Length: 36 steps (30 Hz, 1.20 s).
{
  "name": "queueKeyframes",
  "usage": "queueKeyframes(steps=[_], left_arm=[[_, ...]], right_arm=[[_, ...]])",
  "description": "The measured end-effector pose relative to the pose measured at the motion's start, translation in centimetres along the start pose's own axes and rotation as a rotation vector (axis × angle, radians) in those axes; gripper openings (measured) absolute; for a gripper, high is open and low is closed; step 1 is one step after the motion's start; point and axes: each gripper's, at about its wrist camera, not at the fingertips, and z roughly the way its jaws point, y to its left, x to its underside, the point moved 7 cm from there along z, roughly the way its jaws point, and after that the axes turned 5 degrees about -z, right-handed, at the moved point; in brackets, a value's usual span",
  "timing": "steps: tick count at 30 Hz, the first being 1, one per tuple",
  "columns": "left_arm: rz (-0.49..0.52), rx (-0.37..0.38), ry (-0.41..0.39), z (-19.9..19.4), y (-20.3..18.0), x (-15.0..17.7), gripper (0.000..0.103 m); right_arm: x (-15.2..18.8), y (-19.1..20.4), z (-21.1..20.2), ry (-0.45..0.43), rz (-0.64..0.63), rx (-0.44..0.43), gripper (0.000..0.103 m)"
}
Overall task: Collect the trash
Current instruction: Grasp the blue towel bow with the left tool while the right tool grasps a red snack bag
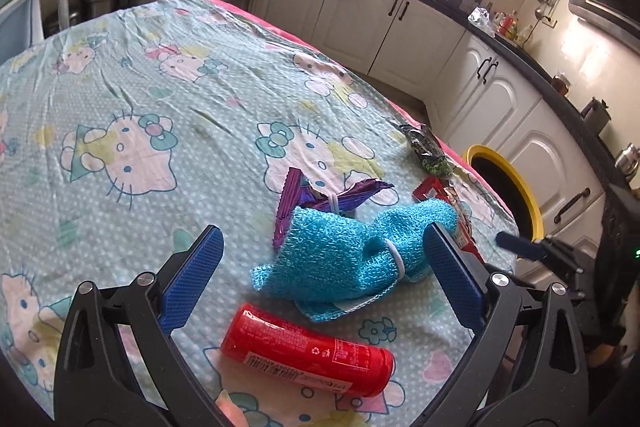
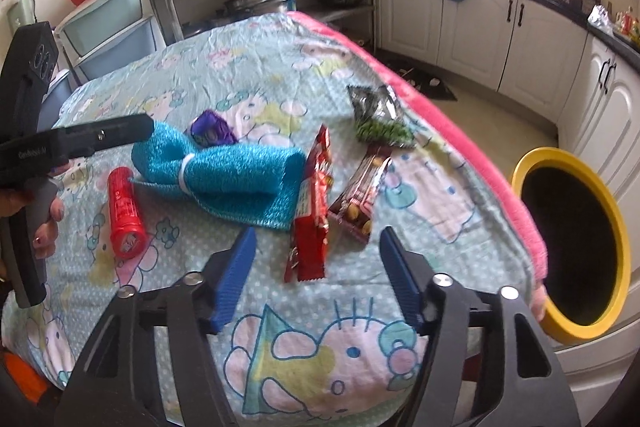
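Nearest the left wrist lens, a red cylindrical can with a barcode label (image 1: 306, 349) lies on its side at lower centre, on the bench draped in a pale blue cartoon-cat cloth (image 1: 140, 99). Both blue ribbed fingers of the left tool (image 1: 320, 267) stand spread wide, pinching nothing, with a turquoise knitted cloth tied by a white band (image 1: 348, 251) lying between them. Behind that cloth sits a crumpled purple foil wrapper (image 1: 316, 199).

In the right wrist view the right tool (image 2: 316, 269) is likewise spread and empty; a red crinkled snack wrapper (image 2: 312, 211) lies just ahead of its fingers, touching the turquoise cloth's edge. Just right of it rests a dark red bar wrapper printed with nuts (image 2: 360, 203), and farther up a black-and-green packet (image 2: 378, 119), possibly peas. At right, off the bench's edge, stands a yellow-rimmed round bin (image 2: 576, 251).
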Motion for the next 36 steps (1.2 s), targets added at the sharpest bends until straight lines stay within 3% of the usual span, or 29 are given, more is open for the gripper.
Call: queueKeyframes(steps=[13, 20, 24, 36], left_arm=[[-0.028, 0.039, 0.065, 1.4, 0.8, 0.9, 0.054], [-0.003, 0.050, 0.075, 1.2, 0.1, 1.2, 0.011], [0.028, 0.070, 0.072, 0.4, -0.9, 1.2, 0.006], [0.112, 0.130, -0.009, -3.5, -5.0, -0.2, 0.005]], right_arm=[[0.9, 0.2, 1.7, 0.061, -0.005, -0.037, 0.015], [0.5, 0.6, 1.0, 0.046, -0.024, -0.048, 0.005], [0.2, 1.0, 0.4, 0.031, -0.025, -0.058, 0.004], [-0.9, 1.3, -2.7, -0.030, -0.017, -0.091, 0.004]])
